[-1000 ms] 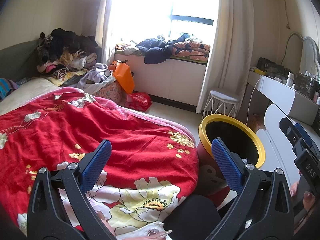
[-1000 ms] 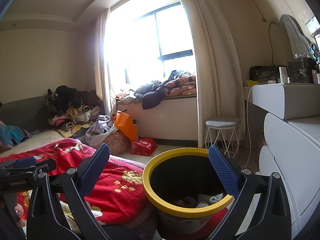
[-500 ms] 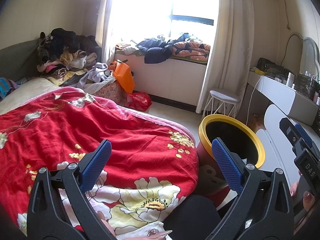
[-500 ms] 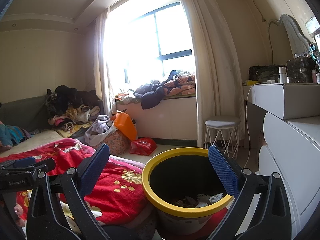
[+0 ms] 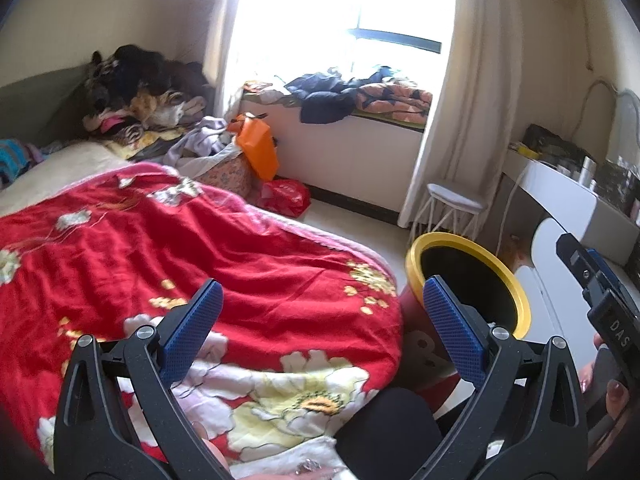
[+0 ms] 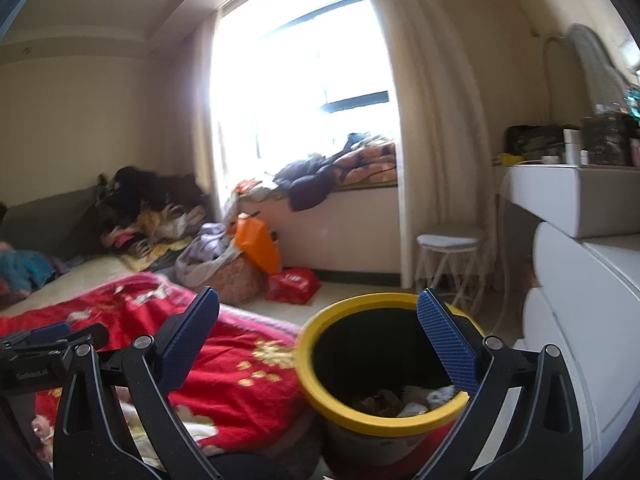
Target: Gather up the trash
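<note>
- A bedroom: a bright window (image 6: 304,80) with cream curtains at 12 o'clock, a window seat (image 5: 360,148) below it heaped with dark and orange clothes.
- A bed under a red floral quilt (image 5: 180,264) fills the 9 o'clock side of the left wrist view; a pile of clothes (image 5: 140,96) sits at its far end, around 11 o'clock.
- An orange bag (image 5: 258,150) and a red bag (image 5: 286,198) lie on the floor between bed and window seat.
- A white stool (image 6: 450,256) stands by the curtain, and a white dresser (image 6: 580,280) runs along the 3 o'clock side.
- The yellow-rimmed trash bin (image 6: 360,420) stands on the floor just beside the bed's corner, at 5 o'clock in the right wrist view; crumpled paper trash (image 6: 404,398) lies at its bottom.
- The left gripper (image 5: 322,328) hangs above the quilt's edge, jaws spread wide with nothing between the blue pads; the bin (image 5: 516,288) is at its 3 o'clock.
- The right gripper (image 6: 318,340) hovers over the bin's near rim, jaws likewise spread and released, holding nothing.
- In the left view the right gripper's body shows at the 4 o'clock edge.
</note>
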Available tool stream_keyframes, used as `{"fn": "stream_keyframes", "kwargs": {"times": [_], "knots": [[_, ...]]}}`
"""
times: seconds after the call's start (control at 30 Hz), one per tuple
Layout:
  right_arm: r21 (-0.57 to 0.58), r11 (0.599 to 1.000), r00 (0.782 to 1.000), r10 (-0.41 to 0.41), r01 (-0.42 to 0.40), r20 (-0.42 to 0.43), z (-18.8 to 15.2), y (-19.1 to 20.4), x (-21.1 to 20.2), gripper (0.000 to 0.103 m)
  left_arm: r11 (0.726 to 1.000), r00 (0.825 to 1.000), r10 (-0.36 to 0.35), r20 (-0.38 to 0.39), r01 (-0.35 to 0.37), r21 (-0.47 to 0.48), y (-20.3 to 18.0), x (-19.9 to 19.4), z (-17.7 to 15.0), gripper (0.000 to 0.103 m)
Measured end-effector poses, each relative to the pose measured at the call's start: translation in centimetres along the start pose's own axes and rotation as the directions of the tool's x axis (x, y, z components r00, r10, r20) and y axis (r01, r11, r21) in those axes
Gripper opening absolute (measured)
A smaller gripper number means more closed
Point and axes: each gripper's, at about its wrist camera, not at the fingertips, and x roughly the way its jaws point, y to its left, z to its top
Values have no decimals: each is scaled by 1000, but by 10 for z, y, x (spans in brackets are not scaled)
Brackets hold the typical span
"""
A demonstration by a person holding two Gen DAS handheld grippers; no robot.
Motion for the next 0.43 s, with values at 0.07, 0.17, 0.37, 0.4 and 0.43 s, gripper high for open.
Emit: {"fn": "stream_keyframes", "kwargs": {"times": [0.07, 0.17, 0.37, 0.4, 0.43], "knots": [[-19, 997, 997, 73, -74, -28, 5, 20, 8, 97, 999, 999, 33, -13, -33, -34, 15, -3, 2, 92], [-49, 967, 963, 245, -252, -108, 13, 71, 29, 97, 982, 990, 130, -48, -135, -128, 60, -10, 3, 92], [-97, 774, 721, 525, -625, -452, -13, 232, 89, 97, 749, 804, 557, -209, -595, -292, 201, -35, -27, 92], [-101, 744, 676, 531, -661, -512, -24, 256, 96, 97, 696, 760, 603, -243, -650, -304, 221, -40, -37, 92], [-117, 704, 622, 521, -700, -585, -42, 288, 103, 97, 614, 686, 656, -315, -727, -306, 250, -45, -54, 92]]}}
